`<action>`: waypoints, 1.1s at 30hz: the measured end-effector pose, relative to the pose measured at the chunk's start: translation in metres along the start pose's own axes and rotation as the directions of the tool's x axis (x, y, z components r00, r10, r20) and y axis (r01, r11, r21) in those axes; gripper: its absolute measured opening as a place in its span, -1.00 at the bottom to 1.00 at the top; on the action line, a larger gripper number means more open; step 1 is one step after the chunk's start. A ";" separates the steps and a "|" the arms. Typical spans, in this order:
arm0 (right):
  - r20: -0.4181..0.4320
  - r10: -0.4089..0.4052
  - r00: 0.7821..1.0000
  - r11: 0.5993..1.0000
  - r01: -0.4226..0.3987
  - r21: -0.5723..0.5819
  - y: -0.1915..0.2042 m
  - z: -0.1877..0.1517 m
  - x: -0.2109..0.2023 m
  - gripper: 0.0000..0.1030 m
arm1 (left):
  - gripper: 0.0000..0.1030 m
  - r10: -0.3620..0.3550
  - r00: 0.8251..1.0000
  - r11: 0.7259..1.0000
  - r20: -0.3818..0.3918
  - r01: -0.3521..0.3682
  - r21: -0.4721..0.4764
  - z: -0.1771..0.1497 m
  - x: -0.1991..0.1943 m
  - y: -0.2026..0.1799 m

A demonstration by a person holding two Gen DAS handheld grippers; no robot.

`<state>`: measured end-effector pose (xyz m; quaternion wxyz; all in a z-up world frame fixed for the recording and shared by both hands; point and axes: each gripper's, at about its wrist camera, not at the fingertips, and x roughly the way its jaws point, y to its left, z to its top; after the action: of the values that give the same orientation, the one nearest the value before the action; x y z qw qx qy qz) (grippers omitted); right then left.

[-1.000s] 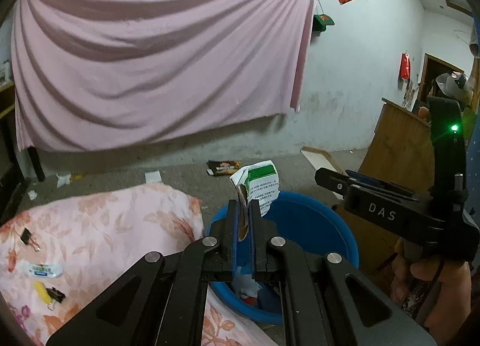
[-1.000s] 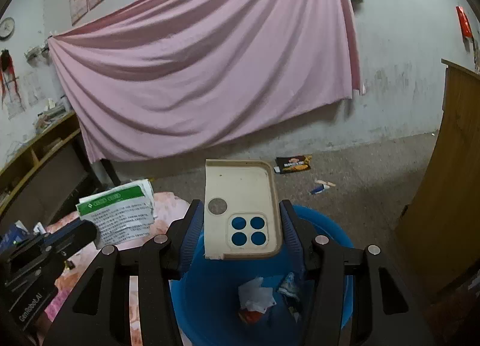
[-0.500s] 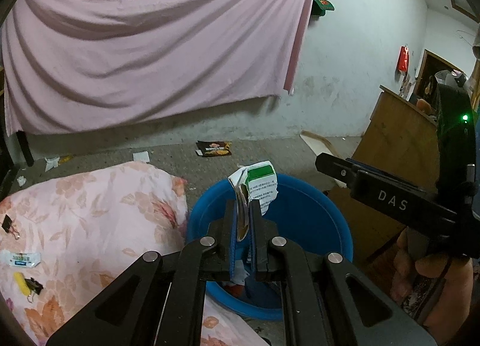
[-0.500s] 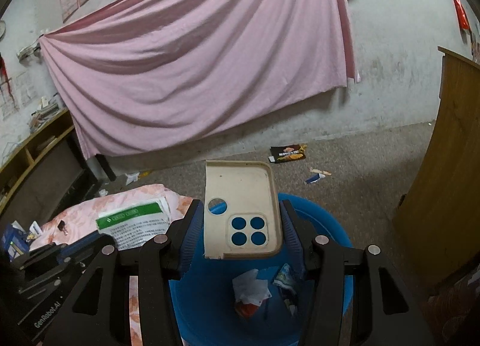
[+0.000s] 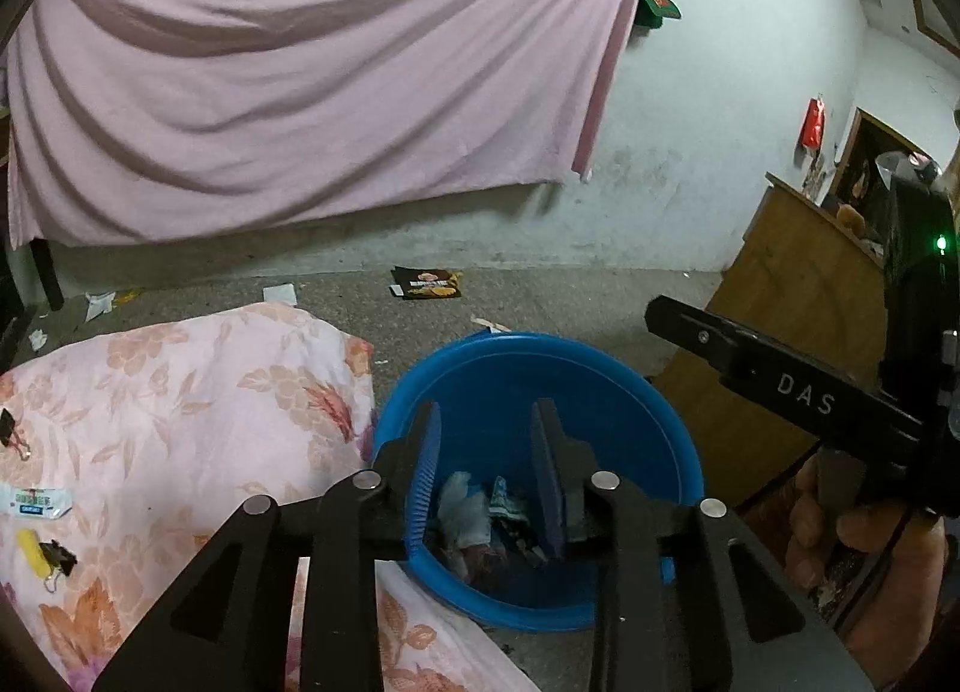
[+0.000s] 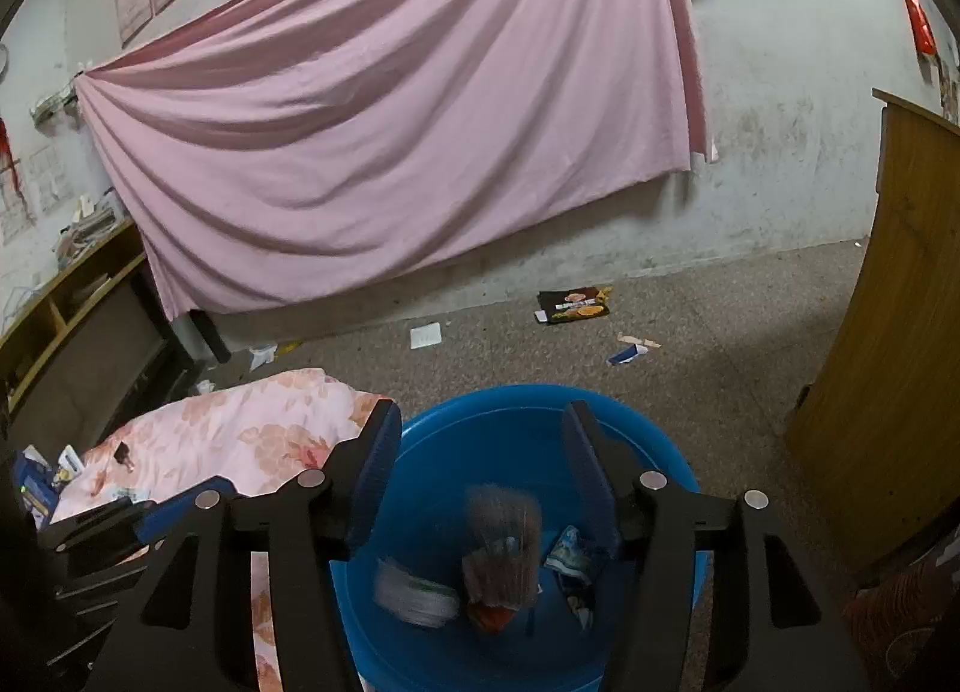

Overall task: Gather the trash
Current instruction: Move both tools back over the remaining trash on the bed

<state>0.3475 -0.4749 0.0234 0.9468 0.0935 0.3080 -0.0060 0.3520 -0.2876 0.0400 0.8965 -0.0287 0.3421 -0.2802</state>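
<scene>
Trash [image 6: 501, 566] in blue tub [image 6: 636, 428], both tongs [image 5: 486, 452] [image 6: 483, 452] released, floral quilt [image 5: 180, 392], concrete floor [image 6: 720, 332].

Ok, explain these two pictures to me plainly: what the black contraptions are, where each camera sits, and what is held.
No robot here: a person holds a handheld gripper in each hand, each carrying a fisheye camera looking along its jaws. One picture looks out from the left gripper, the other from the right gripper. Both hover over a blue basin with jaws open, holding nothing. Trash lies in the basin, including a blurred paper leaflet and a blurred flat item. Beside the basin is a floral quilt with a binder clip; a snack packet lies on the floor.
</scene>
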 end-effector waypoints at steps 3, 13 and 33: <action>0.006 -0.001 1.000 1.000 0.001 0.005 -0.001 0.001 -0.001 0.19 | -0.24 0.014 0.999 1.000 0.029 -0.014 -0.020 0.003 -0.010 0.006; 0.146 0.070 0.987 0.997 -0.071 0.005 0.013 0.011 -0.023 0.60 | 0.33 0.128 0.971 0.989 0.203 -0.110 -0.094 0.015 -0.071 0.044; 0.434 0.305 0.847 0.951 -0.252 -0.178 0.126 0.012 -0.053 1.00 | 0.96 0.425 0.762 0.905 0.489 -0.347 -0.246 -0.022 -0.201 0.144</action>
<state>0.3201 -0.3556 0.0863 0.9869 0.0790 0.0598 0.1272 0.2851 -0.0580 0.1079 0.9895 -0.0968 0.0977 -0.0453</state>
